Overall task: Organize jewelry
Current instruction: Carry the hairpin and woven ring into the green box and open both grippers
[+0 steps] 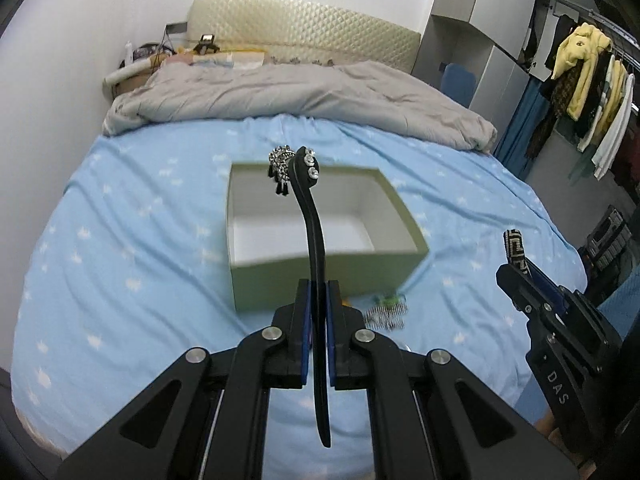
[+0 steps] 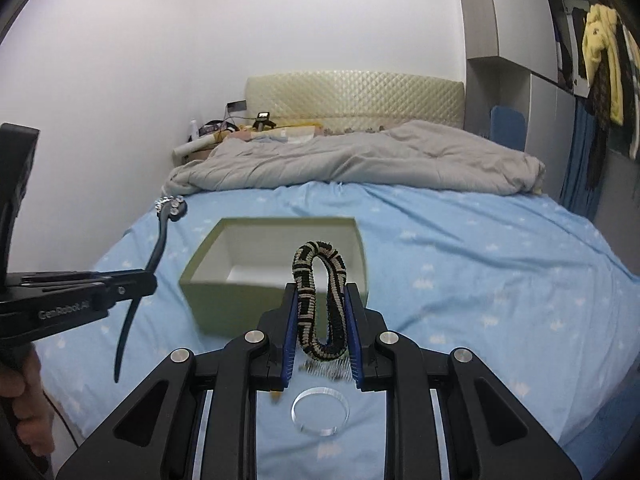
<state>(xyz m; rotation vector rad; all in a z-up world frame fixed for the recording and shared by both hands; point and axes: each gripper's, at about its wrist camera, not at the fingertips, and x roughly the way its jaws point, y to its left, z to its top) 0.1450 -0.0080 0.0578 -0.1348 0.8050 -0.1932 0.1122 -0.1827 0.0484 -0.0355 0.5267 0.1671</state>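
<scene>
The box [image 1: 320, 220] in the middle of the bed [image 1: 120, 240] looks empty. The left claw [image 1: 318, 320] pinches a black hair clip [image 1: 316, 240], and the right claw [image 2: 320, 320] pinches a striped bracelet [image 2: 320, 300]. A clear ring [image 2: 319, 411] and a comb [image 1: 386, 312] wait near the bed's front edge.

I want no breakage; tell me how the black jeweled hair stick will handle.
The black hair stick, clamped mid-length by the left hand-held gripper, keeps its curve, so it is probably stiff. Its jeweled tip looks top-heavy, perhaps fragile, and may pivot.

"DAS" on right tool [image 1: 516, 258]; "GenRobot.AI" on left tool [image 2: 150, 278]
</scene>
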